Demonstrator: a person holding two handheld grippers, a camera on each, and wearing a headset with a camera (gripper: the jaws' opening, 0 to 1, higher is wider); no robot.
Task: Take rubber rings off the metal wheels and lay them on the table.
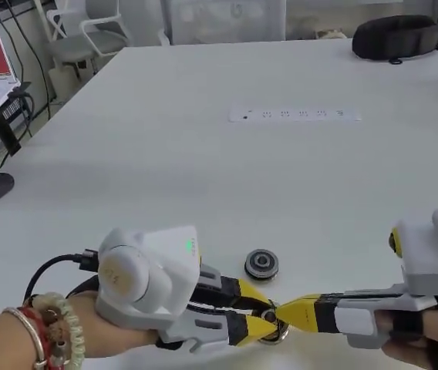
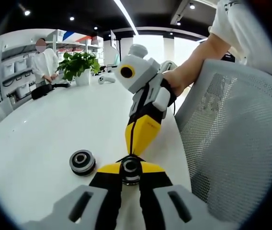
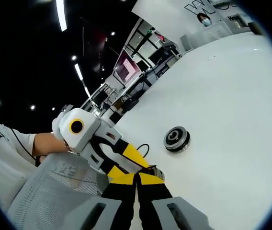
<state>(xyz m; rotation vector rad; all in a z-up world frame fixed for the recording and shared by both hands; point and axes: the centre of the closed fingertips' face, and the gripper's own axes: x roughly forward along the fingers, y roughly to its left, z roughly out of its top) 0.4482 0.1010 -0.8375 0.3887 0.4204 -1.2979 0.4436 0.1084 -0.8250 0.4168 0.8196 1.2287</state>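
Left tongs (image 1: 270,324) grasp metal wheel (image 2: 130,167) near desk's (image 1: 203,154) near edge; right tongs (image 1: 282,313), clenched, touch its rim. Hard tugging could eject it.

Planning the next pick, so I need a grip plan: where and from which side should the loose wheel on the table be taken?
Pinch the loose wheel across its outer rim, coming straight down from above. It lies flat on the table, hub up, with nothing touching it, so the jaws can probably straddle it.
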